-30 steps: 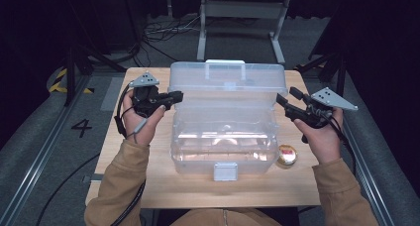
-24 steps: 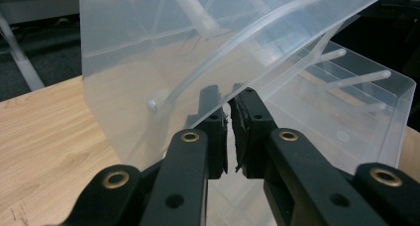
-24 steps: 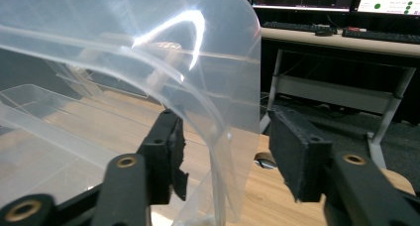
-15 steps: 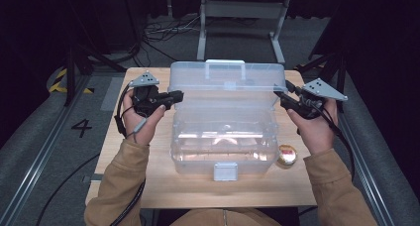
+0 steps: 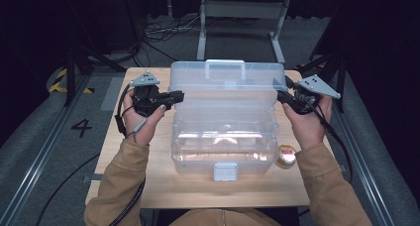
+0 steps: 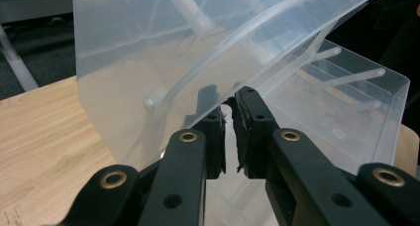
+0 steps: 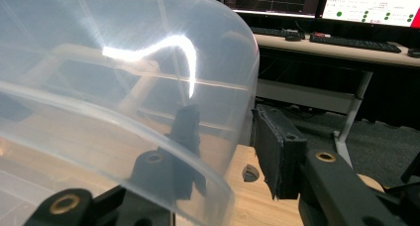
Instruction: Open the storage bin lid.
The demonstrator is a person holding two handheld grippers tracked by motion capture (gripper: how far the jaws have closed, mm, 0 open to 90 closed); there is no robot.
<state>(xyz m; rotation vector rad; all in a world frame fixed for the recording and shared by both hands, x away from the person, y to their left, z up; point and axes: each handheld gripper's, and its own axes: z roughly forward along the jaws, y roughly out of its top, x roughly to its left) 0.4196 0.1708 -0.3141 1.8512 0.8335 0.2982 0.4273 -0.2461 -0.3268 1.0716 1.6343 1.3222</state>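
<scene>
Lab or test bay, dark room with grey carpet floor, yellow-black hazard tape, painted number 4, loose cables, metal frame stand, desk with monitors showing plots, keyboards, small wooden table.

The clear plastic box fills the middle of the table, its raised lid walling off the upper centre. Bare wood lies along the bottom edge and at the left. A small round thing blocks the lower right.
</scene>
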